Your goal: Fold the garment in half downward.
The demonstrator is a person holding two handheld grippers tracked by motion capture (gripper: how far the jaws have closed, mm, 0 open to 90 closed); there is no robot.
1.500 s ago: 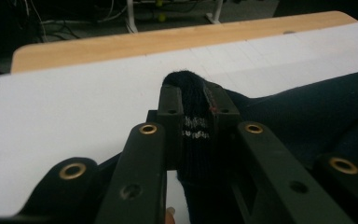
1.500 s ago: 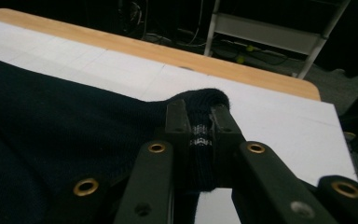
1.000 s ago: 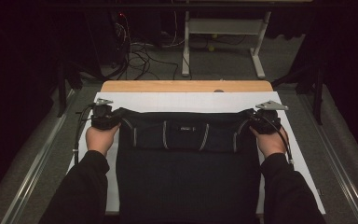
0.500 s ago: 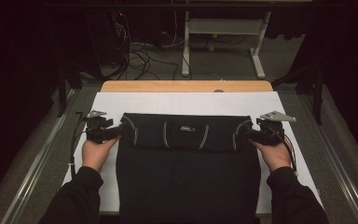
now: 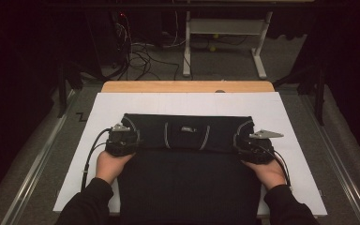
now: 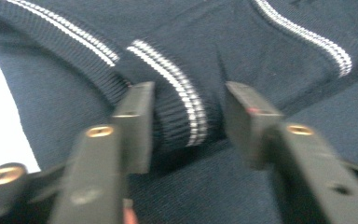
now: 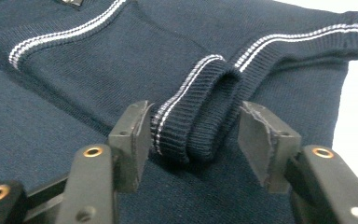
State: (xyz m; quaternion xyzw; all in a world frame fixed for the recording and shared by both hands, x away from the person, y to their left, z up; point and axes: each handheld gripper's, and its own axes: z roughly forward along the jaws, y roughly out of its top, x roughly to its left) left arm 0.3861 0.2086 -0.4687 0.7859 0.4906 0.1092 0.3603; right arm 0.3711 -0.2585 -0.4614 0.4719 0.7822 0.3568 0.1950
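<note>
The left gripper (image 5: 124, 140) sits left of centre in the high view, at the left edge of a dark navy sweater (image 5: 187, 164); the right gripper (image 5: 253, 147) mirrors it right of centre, at the sweater's right edge. A hand (image 5: 110, 165) holds the left one from below, and another hand (image 5: 269, 171) holds the right one.

In the left gripper view, that gripper (image 6: 186, 116) has its two black jaws apart, one on each side of a ribbed cuff (image 6: 179, 109) with white stripes. The jaws have just been closing, but the picture is blurred and the pads do not visibly press the fabric.

In the right gripper view, the right gripper (image 7: 193, 133) straddles a folded ribbed cuff (image 7: 200, 116). Its left jaw touches the striped edge, while a gap shows beside the right jaw, so the grip looks loose. These jaws have just been closing too.

The sweater lies flat in the centre of a white board (image 5: 290, 122) on the table, with its striped collar (image 5: 186, 131) near the frame's middle.
</note>
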